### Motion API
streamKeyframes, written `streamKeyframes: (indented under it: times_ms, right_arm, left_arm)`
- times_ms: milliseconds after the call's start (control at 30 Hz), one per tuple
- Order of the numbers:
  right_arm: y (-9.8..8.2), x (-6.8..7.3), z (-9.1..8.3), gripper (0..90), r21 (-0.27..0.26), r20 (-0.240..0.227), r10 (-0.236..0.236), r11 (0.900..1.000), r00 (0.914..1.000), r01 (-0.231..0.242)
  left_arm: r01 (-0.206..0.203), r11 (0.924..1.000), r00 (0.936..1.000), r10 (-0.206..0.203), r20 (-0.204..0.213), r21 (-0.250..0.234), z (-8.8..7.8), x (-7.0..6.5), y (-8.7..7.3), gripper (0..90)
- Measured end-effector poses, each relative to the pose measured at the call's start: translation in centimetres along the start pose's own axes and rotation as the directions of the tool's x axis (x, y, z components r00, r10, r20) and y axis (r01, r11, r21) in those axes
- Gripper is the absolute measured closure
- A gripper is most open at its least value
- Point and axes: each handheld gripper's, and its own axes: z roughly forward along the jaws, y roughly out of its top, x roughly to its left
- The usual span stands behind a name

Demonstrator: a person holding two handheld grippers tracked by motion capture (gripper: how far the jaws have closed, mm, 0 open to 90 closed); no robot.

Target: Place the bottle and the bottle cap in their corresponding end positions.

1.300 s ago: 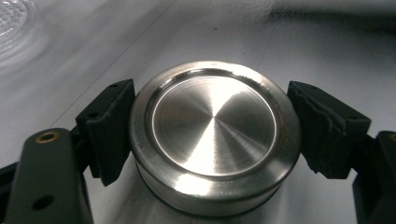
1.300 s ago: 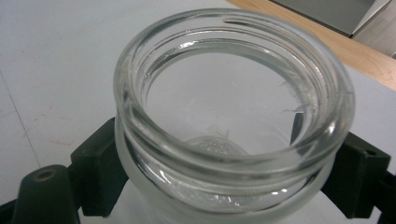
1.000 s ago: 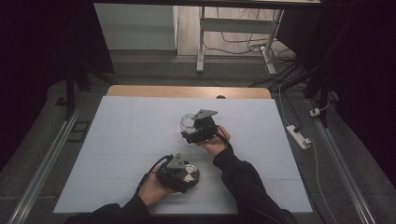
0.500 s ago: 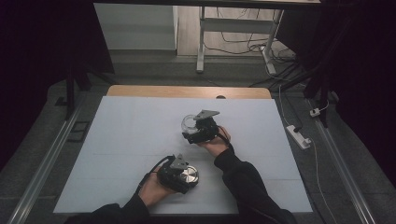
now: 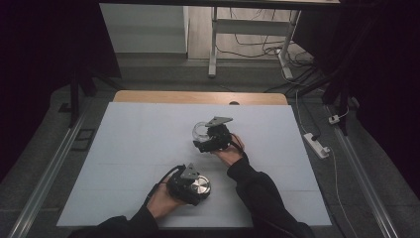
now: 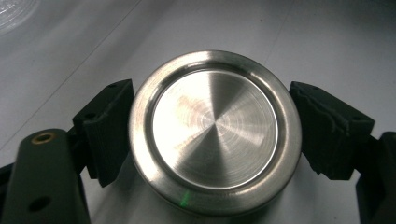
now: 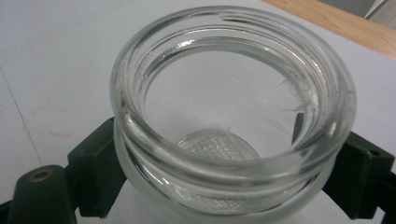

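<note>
I'm easing both fingers open, left gripper [image 5: 194, 184] around the steel lid [image 6: 215, 132], right gripper [image 5: 207, 140] around the glass jar [image 7: 232, 112], which risks tipping if nudged.

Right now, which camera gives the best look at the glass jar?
The right gripper view: the glass jar sits close up between that gripper's jaws, with its open mouth and threaded rim plain. The high view shows the jar small, partly behind the right gripper. The left gripper view has a faint glassy blur at its upper left corner.
</note>
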Motion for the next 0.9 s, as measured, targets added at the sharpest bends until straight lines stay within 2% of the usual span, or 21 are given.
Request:
streamKeyframes:
  times_ms: [100,233,400,600,900]
  right_arm:
    - [0.0,0.0,0.0,9.9,0.006,-0.010,0.006,1.000,0.9999,-0.006]
    - [0.1,0.0,0.1,3.8,0.020,-0.028,0.002,1.000,0.9996,-0.001]
    - [0.3,0.1,0.0,0.8,0.021,-0.037,0.001,1.000,0.9993,0.000]
    - [0.6,0.0,-0.7,0.0,0.009,-0.051,0.018,1.000,0.9985,-0.017]
    - [0.7,0.1,-1.7,0.0,-0.008,-0.047,0.008,1.000,0.9989,-0.008]
  left_arm:
    - [0.008,1.0000,1.0000,-0.008,-0.006,0.003,0.0,0.1,0.0,15.2]
    - [0.015,0.9999,0.9997,-0.015,0.018,-0.007,-0.2,0.3,-0.1,9.5]
    - [0.032,0.9993,0.9982,-0.031,0.052,-0.020,-0.5,0.4,-0.1,6.1]
    - [0.055,0.9973,0.9949,-0.051,0.088,-0.049,-1.3,0.5,0.0,3.4]
    - [0.094,0.9933,0.9890,-0.086,0.121,-0.066,-2.7,0.9,-0.2,2.2]
